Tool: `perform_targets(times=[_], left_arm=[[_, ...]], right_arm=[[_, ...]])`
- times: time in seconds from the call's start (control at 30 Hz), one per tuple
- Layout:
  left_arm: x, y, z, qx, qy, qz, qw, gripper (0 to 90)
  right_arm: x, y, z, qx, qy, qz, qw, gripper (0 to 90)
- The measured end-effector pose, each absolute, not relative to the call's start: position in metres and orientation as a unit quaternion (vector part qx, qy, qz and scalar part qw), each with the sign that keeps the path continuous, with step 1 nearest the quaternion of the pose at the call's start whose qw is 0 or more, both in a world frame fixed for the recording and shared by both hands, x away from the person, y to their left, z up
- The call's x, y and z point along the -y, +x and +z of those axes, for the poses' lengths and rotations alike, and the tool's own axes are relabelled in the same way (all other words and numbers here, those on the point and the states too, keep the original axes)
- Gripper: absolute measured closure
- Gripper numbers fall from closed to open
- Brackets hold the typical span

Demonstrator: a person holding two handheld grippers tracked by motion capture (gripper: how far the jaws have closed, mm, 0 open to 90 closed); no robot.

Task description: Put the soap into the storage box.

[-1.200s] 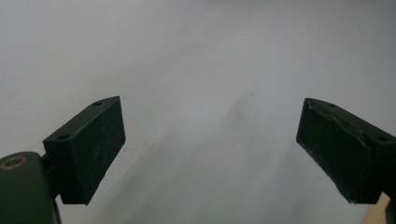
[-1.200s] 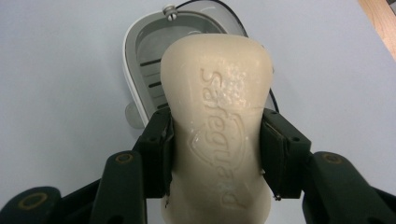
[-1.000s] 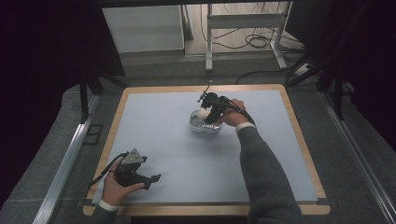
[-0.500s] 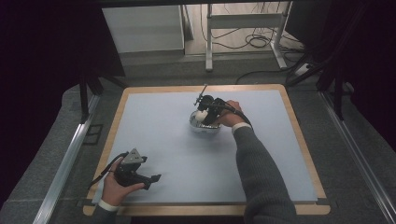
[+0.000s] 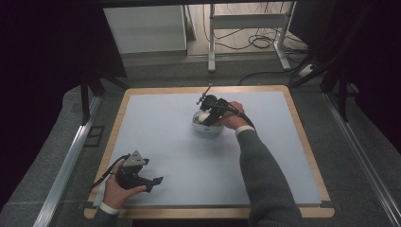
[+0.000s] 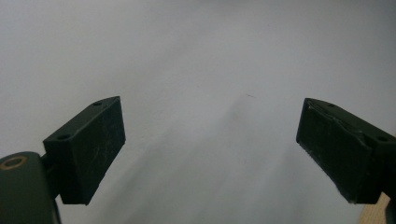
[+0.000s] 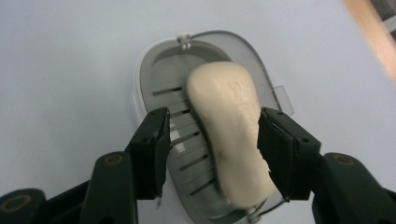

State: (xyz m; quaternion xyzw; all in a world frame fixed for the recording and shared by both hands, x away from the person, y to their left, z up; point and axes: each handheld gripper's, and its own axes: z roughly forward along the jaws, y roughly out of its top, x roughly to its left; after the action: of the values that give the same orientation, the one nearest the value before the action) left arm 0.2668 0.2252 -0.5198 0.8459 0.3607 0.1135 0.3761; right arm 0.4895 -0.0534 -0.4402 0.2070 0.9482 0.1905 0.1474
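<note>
Right gripper has crept slightly left over soap dish since a second ago; jaws spread, straddling soap bar lying in dish, one pad near-touching; grasp likely next. Left gripper unmoved, agape over bare table.

- The high view is dim, its left and right edges nearly black; the pale table is the brightest area, lit evenly.
- The picture is soft and grainy.
- In the left gripper view, a faint diffuse shadow crosses the surface between the jaws.
- The soap is softly lit, without glare; the near jaws blur slightly.
</note>
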Motion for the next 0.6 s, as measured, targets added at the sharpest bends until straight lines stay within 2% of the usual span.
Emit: perform_targets(times=[0.23,0.6], left_arm=[[-0.226,0.267,-0.519,-0.362,0.845,0.114,0.376,8.5],[-0.225,0.266,-0.519,-0.365,0.844,0.115,0.375,8.5]], right_arm=[[0.063,0.469,-0.422,-0.926,0.234,0.246,0.168,33.2],[0.103,0.435,-0.438,-0.906,0.269,0.283,0.166,30.9]])
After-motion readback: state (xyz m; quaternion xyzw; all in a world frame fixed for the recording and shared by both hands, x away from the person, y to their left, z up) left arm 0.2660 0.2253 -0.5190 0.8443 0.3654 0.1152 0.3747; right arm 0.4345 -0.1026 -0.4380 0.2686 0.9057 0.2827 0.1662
